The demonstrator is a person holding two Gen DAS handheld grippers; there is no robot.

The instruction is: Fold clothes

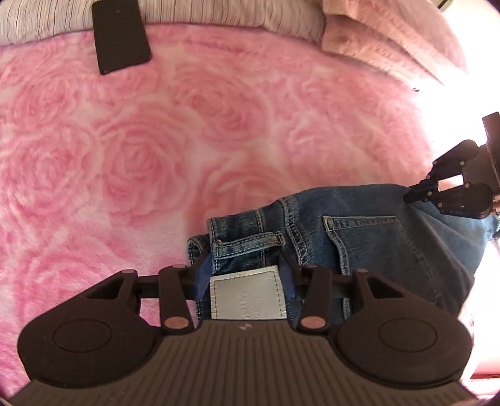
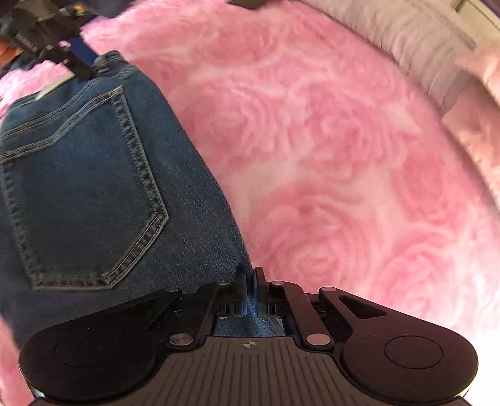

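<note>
- Blue jeans point(image 1: 368, 237) are lying back-side up on a pink rose-patterned fleece blanket point(image 1: 156, 150), near its front edge; the back pocket point(image 2: 84, 187) and the white waistband patch point(image 1: 248, 293) are both facing the cameras.
- The left gripper point(image 1: 247, 274) is straddling the waistband right at the patch, jaws set partway in, a blue-padded finger on each side of the denim band. Judging by the fit, it is gripping the waistband across its width, pinning that end so the garment cannot slide.
- The right gripper point(image 2: 249, 290) is clenched tight on a thin pinch of denim at the jeans' outer edge, below the pocket; fabric is showing between the closed fingers.
- In the left view that same gripper is biting the far edge of the seat, well apart from the left one.
- Two spaced holds along one side are probably meant to lift and carry the jeans as a flat panel for a lengthwise fold.
- A dark flat rectangular object point(image 1: 120, 34) and a striped pillow point(image 1: 47, 22) are sitting at the far end, clear of the work.
</note>
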